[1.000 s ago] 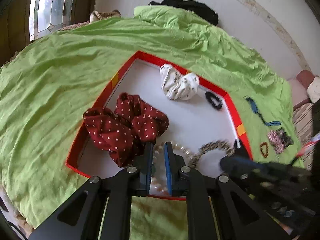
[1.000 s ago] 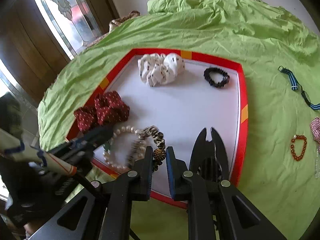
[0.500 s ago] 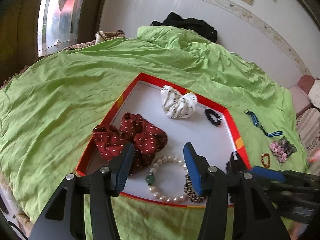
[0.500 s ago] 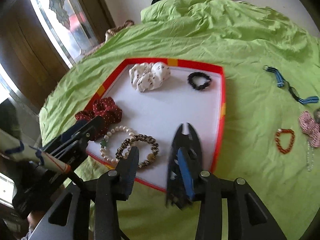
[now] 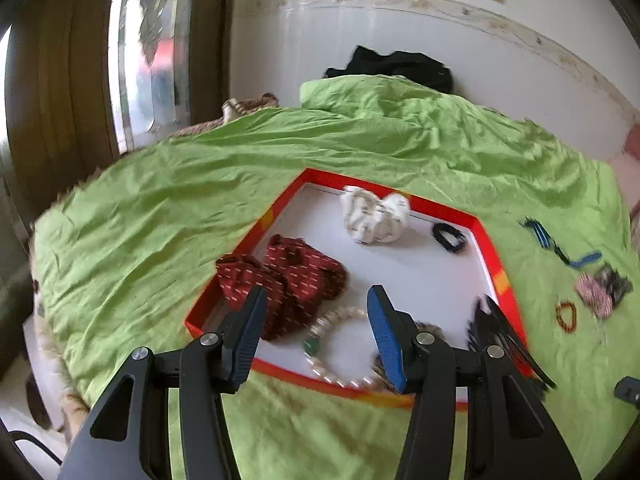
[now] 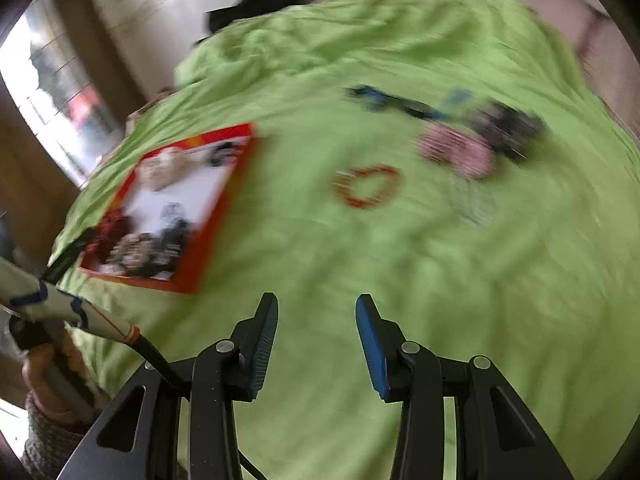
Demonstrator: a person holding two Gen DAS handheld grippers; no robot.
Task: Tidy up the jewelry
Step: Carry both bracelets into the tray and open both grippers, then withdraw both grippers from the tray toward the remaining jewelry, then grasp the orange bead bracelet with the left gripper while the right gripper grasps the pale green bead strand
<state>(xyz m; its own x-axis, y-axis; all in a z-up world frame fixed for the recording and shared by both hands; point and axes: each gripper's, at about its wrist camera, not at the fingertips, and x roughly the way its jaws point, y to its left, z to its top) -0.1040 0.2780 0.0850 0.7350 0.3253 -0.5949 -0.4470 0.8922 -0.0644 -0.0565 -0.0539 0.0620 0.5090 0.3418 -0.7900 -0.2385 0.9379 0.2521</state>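
With both claws, left claw (image 5: 316, 328) and right claw (image 6: 317, 336), parted and empty, we judge the next pick is the orange bracelet (image 6: 368, 186) on the bed, right of the red tray (image 6: 216, 216), needing a reach.

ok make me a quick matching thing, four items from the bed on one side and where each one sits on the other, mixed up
Items:
1. white scrunchie
2. pearl bracelet
3. orange bead bracelet
4. blue strap

Places:
A. on the green sheet, nearest the tray's right rim
B. in the red tray, by its far rim
C. on the green sheet, farther back than the orange one
D. in the red tray, by its near rim

Pairs: 1-B, 2-D, 3-A, 4-C
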